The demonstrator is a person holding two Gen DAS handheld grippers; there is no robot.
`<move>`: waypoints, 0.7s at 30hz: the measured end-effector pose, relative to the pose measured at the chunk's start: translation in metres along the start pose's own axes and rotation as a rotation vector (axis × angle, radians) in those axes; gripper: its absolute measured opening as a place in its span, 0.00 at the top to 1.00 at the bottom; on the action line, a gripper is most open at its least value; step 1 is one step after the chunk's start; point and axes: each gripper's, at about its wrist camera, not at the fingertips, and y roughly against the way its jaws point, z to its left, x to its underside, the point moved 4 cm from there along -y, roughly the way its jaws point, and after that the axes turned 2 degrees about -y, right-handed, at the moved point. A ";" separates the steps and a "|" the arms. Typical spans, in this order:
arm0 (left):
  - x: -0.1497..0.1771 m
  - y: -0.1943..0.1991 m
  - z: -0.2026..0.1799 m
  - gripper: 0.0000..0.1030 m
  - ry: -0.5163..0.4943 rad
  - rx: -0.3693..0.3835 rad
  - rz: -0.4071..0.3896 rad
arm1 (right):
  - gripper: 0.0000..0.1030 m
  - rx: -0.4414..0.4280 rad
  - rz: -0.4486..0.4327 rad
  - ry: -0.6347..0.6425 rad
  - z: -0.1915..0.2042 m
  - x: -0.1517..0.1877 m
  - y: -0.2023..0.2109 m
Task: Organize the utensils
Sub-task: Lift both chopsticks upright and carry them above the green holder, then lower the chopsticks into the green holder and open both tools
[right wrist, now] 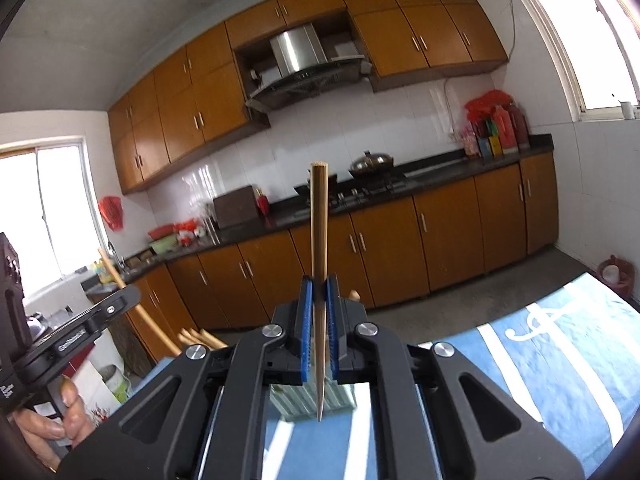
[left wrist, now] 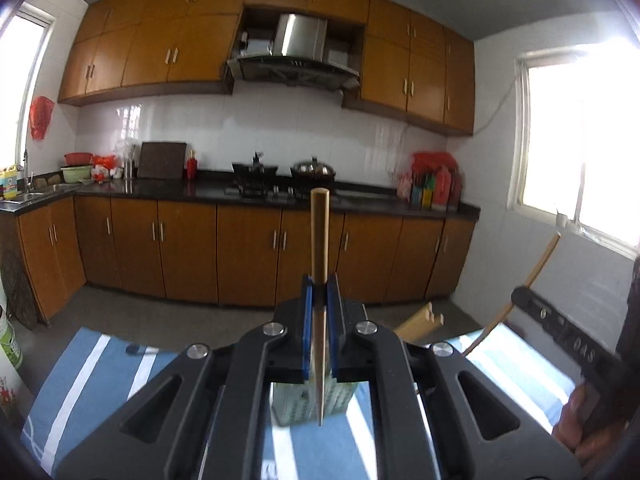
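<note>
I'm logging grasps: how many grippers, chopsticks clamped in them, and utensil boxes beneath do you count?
Grippers: 2, left gripper, right gripper
Clamped chopsticks: 2, left chopstick, right chopstick
Boxes: 1, utensil box
Total: 5

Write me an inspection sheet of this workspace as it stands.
Surface: blue cloth with white stripes.
Job's things: one chopstick in the left tool, another chopstick in the right tool; patterned holder below; wooden handles beside it.
Clutter: nothing seen.
Grippers: both shut on chopsticks, points down.
Cables: wire by the window.
Surroundings: kitchen, brown cabinets, stove, range hood.
</note>
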 end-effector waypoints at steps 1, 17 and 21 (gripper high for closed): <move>-0.007 -0.003 -0.001 0.93 0.008 -0.008 -0.020 | 0.93 -0.003 -0.021 0.002 0.004 -0.005 -0.003; -0.012 -0.066 0.014 0.93 0.064 -0.107 -0.065 | 0.93 0.015 -0.015 0.053 0.017 0.013 -0.090; -0.002 -0.076 0.019 0.93 0.068 -0.099 -0.038 | 0.93 0.025 0.018 0.054 0.014 0.022 -0.100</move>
